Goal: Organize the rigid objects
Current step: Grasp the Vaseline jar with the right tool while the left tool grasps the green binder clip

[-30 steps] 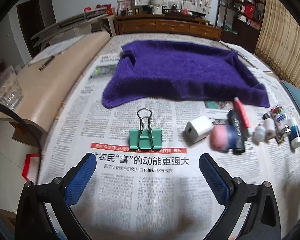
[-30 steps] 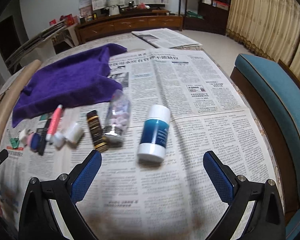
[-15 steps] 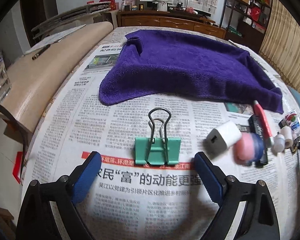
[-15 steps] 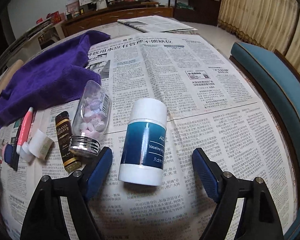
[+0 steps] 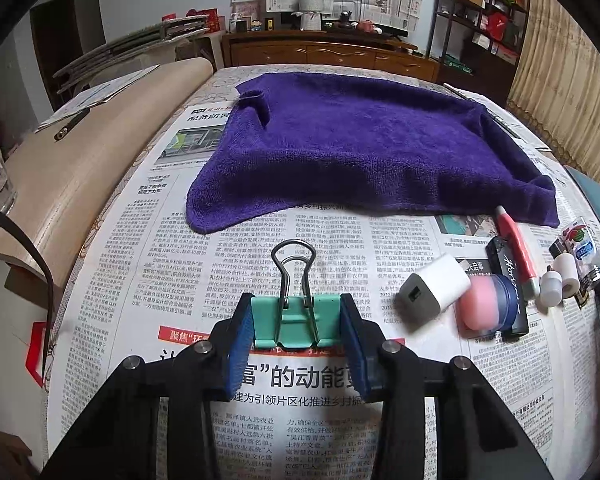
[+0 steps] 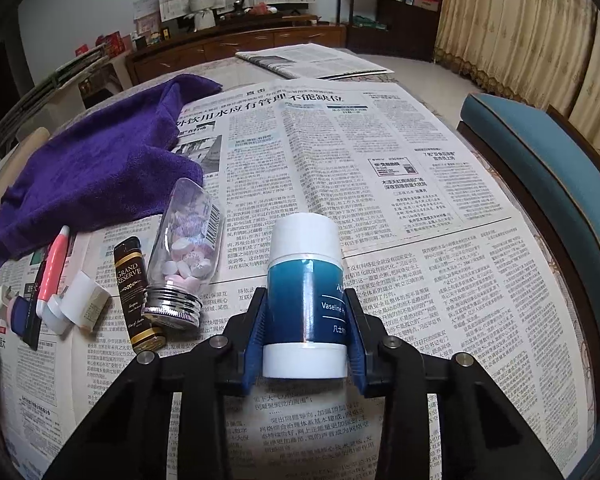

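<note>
1. The left gripper [image 5: 296, 328] has just been closing, and its blue pads now pinch the two ends of the green binder clip [image 5: 296, 322], which lies flat on the newspaper [image 5: 148, 264] just ahead of the camera.
2. The clip's body runs 9 to 3 o'clock across the jaws; its wire handles point to 12, away from the camera.
3. At 2 o'clock, near but apart from the clip, lies a white charger block [image 5: 434, 290], then a pink and blue jar [image 5: 490, 304], a black stick [image 5: 508, 280] and a red pen [image 5: 518, 248].
4. At 12, farther on, a purple towel [image 5: 364, 152] is spread across the paper.
5. The right gripper [image 6: 305, 330] has also just been closing and clamps the blue-and-white Vaseline bottle [image 6: 305, 300] by its sides, low on the body.
6. The bottle's long axis runs 6 to 12.
7. At 10 o'clock, just beside it, a clear pill bottle [image 6: 186, 248] lies on the paper with its metal cap toward the camera, and a dark miniature bottle [image 6: 134, 292] lies alongside it.
</note>
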A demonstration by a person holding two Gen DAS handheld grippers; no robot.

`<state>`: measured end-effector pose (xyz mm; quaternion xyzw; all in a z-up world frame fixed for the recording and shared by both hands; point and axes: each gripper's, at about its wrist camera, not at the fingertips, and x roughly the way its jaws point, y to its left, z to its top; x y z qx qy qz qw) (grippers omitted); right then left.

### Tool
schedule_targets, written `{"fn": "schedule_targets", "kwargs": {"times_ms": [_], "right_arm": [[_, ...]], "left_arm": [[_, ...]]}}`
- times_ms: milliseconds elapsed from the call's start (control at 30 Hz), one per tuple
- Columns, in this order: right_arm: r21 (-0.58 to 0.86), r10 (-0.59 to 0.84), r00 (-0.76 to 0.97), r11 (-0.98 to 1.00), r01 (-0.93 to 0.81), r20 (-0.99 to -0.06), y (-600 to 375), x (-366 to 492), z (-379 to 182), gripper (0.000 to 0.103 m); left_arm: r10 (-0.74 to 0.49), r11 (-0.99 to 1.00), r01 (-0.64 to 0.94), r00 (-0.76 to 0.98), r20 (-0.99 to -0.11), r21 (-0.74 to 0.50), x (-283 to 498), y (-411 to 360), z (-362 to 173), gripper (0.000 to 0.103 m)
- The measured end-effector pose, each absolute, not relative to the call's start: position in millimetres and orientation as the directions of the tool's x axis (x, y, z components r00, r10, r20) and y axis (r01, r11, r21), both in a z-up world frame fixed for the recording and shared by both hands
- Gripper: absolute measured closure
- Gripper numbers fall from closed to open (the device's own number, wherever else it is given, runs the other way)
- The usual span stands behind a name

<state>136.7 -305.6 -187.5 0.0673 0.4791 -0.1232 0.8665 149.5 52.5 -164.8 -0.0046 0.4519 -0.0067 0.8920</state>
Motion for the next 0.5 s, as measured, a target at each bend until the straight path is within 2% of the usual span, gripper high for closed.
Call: {"fn": "schedule_targets", "kwargs": {"times_ms": [200,500], "right_arm": [[0.074,-0.089,0.521,0.956,0.284,-0.849,-318,135,-185,0.067],[0.074,-0.084,0.534,0.961,0.268,-0.842,-323,141,-161,0.067]], "left_arm": [[-0.037,0.999,0.004,0.581,-0.813,-0.043,151,58,-161,0.064],[-0.04,0.999,0.015,0.612,-0.79,-0.039,163,58,-127,0.064]]}}
